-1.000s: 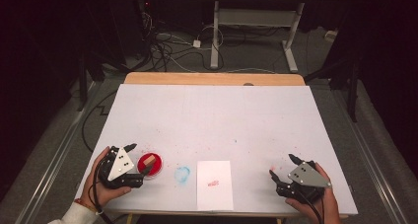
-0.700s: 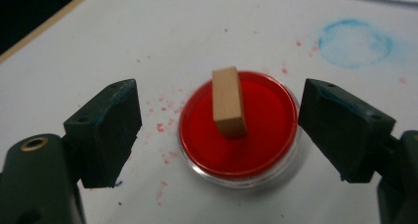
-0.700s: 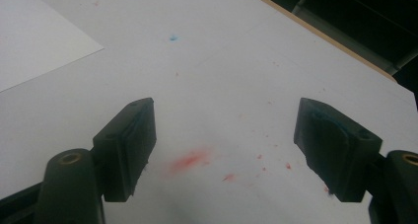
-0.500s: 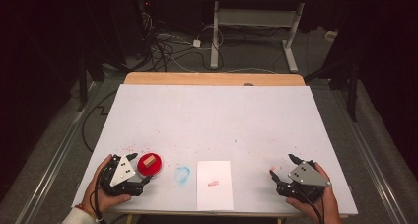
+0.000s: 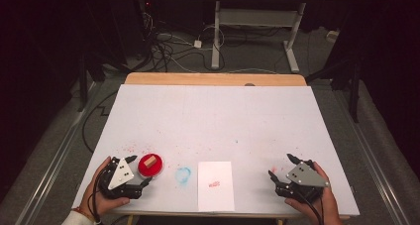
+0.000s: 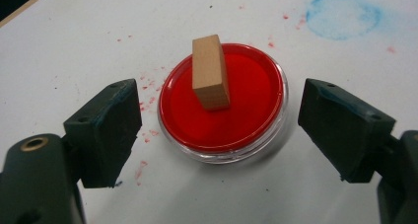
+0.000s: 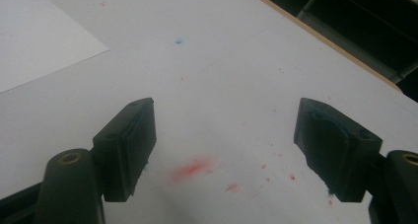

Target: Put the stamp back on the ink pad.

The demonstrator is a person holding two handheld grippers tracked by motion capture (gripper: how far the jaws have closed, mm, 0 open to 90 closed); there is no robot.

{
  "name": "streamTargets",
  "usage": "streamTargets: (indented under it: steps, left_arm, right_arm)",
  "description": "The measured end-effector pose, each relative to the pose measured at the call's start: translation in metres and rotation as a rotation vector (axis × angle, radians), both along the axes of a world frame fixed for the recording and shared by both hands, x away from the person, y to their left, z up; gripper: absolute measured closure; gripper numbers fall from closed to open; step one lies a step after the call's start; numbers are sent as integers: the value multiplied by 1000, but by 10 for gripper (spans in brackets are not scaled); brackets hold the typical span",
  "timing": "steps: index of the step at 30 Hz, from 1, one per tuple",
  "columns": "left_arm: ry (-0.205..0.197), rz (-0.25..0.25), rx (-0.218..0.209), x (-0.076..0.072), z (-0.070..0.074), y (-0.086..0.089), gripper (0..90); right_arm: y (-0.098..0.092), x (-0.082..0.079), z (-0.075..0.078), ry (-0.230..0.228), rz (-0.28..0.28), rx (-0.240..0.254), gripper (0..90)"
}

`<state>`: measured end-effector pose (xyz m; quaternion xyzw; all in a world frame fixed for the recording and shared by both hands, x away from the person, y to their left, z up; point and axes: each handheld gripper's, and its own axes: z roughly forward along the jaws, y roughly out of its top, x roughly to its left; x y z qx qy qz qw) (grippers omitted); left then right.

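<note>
Grippers: two, a left gripper (image 5: 137,170) and a right gripper (image 5: 284,167), each with two black fingers (image 6: 104,131) spread apart. Between the left fingers: one round red ink pad (image 6: 224,103) with one wooden block (image 6: 210,72) standing on it. Beyond the left fingers: one blue ring stain (image 6: 343,16); one white paper sheet (image 5: 216,185) between the grippers.

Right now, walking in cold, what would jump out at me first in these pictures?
The bright red ink pad near the table's front left, with a small wooden stamp block standing on it, framed by the open jaws of the left gripper. Next, the white sheet of paper at front centre with a small red mark, and a smudged blue ring stain between pad and paper. The right gripper sits open at the front right.
</note>
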<state>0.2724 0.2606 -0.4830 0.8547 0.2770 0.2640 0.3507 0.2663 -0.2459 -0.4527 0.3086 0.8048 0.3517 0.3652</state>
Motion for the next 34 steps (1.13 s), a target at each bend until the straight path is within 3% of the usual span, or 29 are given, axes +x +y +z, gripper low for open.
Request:
streamTargets:
  steps: [34]
  left_arm:
    - [-9,6,-38,1,6,-3,163]
  right_arm:
    - [-2,2,-3,19,6,4,245]
